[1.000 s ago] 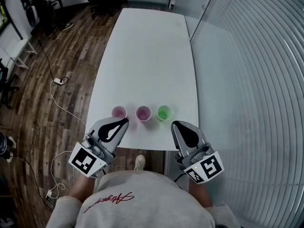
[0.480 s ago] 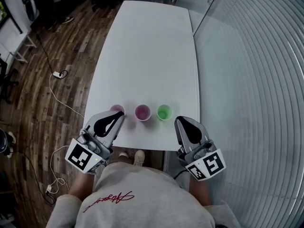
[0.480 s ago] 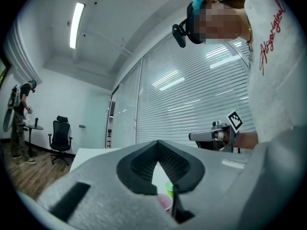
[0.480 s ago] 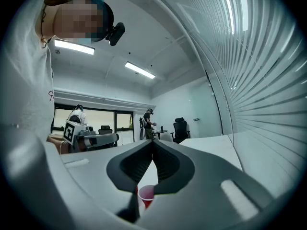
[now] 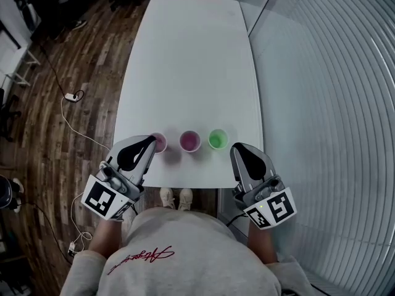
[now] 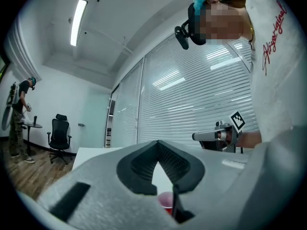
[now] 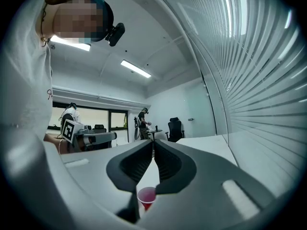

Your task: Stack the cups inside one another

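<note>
Three cups stand upright in a row near the near edge of the white table (image 5: 191, 54): a pink cup (image 5: 160, 143) at left, a second pink cup (image 5: 190, 140) in the middle and a green cup (image 5: 216, 139) at right, each apart from its neighbour. The left gripper (image 5: 150, 141) has its jaws clenched on nothing, tip just beside the left pink cup. The right gripper (image 5: 238, 148) is likewise clenched and empty, near the green cup but clear of it. Wooden floor (image 5: 68, 134) lies left of the table.
</note>
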A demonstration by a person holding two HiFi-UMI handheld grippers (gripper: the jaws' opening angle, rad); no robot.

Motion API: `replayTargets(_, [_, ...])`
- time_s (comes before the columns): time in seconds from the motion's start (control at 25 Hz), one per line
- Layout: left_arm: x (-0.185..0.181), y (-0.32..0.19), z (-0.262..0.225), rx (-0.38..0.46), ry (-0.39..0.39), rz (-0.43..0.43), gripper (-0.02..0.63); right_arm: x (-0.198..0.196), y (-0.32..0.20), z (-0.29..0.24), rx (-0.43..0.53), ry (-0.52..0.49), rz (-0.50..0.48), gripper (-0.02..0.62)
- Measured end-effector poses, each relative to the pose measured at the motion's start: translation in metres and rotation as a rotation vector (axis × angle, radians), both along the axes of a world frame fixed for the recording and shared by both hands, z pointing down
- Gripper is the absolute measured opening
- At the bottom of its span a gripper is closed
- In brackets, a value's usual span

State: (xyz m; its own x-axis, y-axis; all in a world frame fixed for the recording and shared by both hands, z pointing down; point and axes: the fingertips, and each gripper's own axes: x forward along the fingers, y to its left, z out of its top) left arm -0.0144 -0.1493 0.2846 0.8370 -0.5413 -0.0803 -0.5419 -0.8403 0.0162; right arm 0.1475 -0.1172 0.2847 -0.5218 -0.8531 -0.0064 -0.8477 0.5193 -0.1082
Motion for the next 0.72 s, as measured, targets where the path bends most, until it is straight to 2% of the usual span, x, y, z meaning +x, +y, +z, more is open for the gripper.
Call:
replayTargets(0.24, [-0.019,-0.005,0.008,-0.016,-0.003,-0.001,-0.005,-0.009,-0.001,0.013,-0.020,0.006,0.034,0.042])
replayTargets(0.72, [-0.032,-0.011,0.024,-0.052,-0.011,-0.010,-0.005,-0.010,-0.019,0.050,-0.060,0.071,0.058,0.195])
